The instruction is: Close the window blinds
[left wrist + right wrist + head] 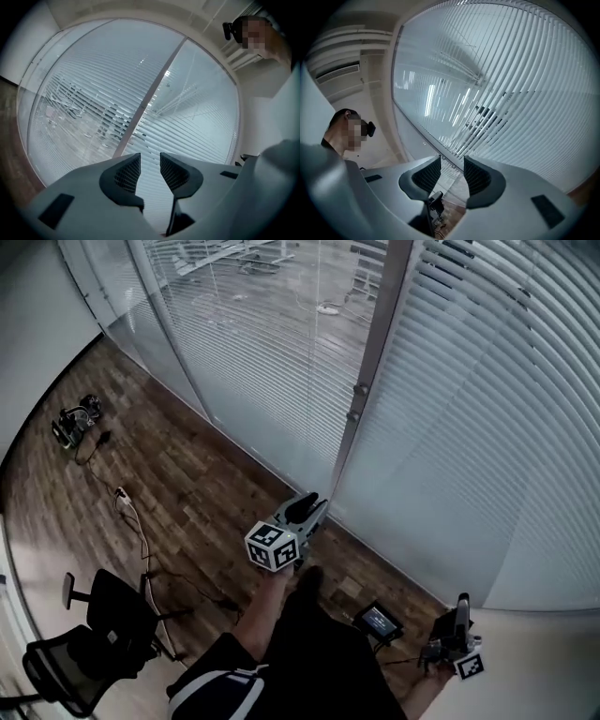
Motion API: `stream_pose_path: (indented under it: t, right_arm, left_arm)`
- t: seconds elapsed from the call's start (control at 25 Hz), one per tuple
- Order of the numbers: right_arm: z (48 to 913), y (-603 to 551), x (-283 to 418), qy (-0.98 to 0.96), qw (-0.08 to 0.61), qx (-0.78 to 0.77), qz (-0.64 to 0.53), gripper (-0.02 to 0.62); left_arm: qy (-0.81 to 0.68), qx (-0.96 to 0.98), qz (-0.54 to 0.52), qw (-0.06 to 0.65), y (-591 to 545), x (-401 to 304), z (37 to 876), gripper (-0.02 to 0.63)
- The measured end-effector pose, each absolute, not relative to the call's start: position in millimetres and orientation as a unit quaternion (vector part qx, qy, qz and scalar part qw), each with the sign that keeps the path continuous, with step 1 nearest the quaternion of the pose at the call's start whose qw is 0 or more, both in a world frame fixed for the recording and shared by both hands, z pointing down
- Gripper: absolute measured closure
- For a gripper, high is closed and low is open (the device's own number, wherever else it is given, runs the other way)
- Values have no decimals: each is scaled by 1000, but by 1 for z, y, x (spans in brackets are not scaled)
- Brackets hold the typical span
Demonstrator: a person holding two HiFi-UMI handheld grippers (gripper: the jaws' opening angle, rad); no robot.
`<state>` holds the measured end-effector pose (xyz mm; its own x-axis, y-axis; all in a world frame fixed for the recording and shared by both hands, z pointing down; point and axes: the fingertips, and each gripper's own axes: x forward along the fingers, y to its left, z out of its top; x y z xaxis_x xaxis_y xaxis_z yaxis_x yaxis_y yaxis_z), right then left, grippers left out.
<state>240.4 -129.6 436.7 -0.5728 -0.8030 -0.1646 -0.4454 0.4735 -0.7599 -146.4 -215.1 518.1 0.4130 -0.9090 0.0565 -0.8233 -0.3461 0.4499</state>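
Horizontal white blinds cover two tall panes, split by a grey mullion [371,352]. The left blind [253,343] lets the outside show between its slats. The right blind [487,427] looks mostly opaque. My left gripper [313,504] is raised towards the foot of the mullion, short of the blinds, jaws slightly apart with nothing between them. In the left gripper view the gripper [150,161] faces the mullion [145,105], where a few slats [115,123] sit unevenly. My right gripper [461,607] hangs low at the right. In the right gripper view the gripper [452,166] is open and empty before the blind [511,84].
The floor is wood [197,484]. A black office chair [89,643] stands at the bottom left. A cable [131,512] runs across the floor to a small device [77,418] by the wall. A small screen device [378,622] lies near my feet.
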Motion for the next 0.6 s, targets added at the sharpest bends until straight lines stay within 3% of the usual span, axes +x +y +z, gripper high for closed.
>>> stream_pose_path:
  t: [0.24, 0.6]
  right_arm:
    - [475, -67, 263, 817, 266, -352, -372, 440]
    - [501, -12, 267, 798, 298, -336, -402, 440]
  left_arm:
    - [-510, 822, -116, 226, -116, -108, 509, 468]
    - [-495, 823, -176, 215, -27, -133, 468, 468]
